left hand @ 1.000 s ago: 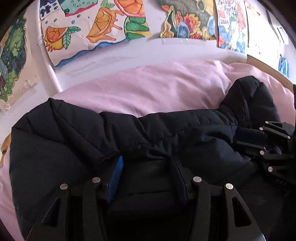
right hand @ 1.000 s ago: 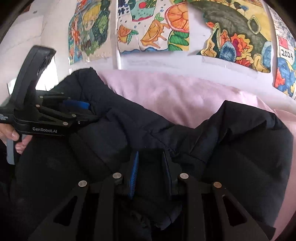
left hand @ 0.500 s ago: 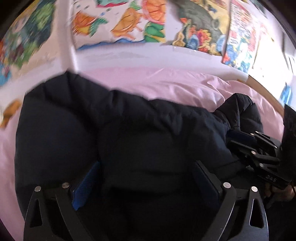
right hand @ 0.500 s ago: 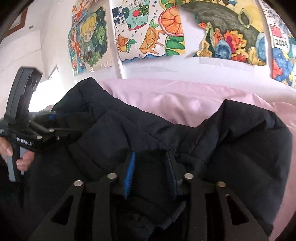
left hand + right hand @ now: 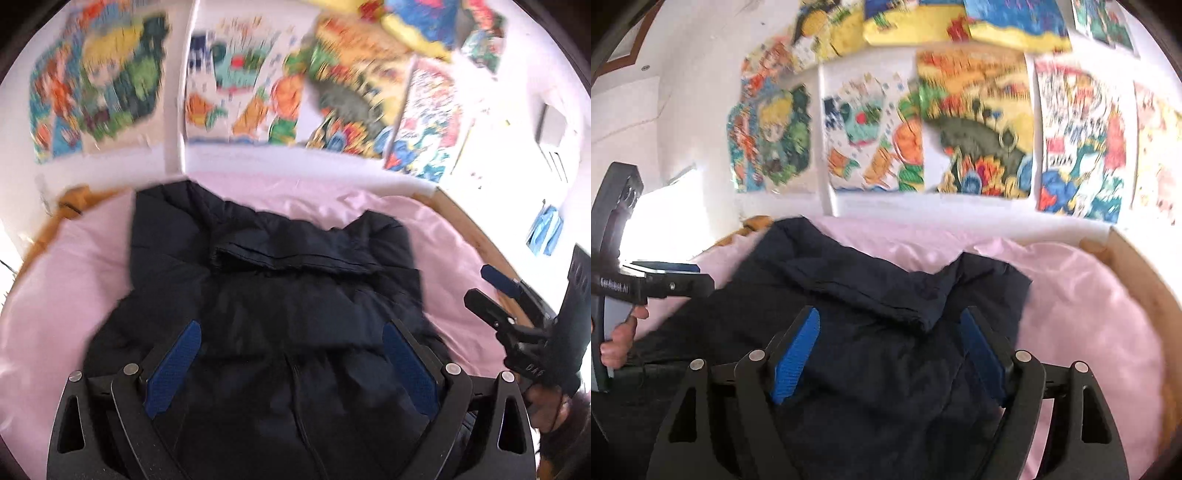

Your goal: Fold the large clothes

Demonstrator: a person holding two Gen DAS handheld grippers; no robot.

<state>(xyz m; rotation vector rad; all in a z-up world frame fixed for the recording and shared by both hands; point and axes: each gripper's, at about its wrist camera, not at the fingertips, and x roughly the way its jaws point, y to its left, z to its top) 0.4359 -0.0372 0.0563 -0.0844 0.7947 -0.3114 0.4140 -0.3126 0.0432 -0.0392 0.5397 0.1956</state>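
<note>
A black puffer jacket [image 5: 280,295] lies folded over on a pink bed sheet [image 5: 66,302]; it also shows in the right wrist view [image 5: 871,295]. My left gripper [image 5: 291,332] is open and empty, raised above the jacket's near part. My right gripper [image 5: 890,328] is open and empty, above the jacket's right half. The right gripper [image 5: 495,291] shows at the right edge of the left wrist view, the left gripper [image 5: 670,277] at the left edge of the right wrist view. Both views are blurred.
A white wall covered with colourful posters [image 5: 975,147] runs behind the bed. A wooden bed frame [image 5: 1145,280] curves round the right side and also shows in the left wrist view [image 5: 469,229]. A bright window [image 5: 665,214] is at the left.
Both grippers have opened and let go of the jacket, then lifted up and back. The jacket now lies on the sheet, folded over.
</note>
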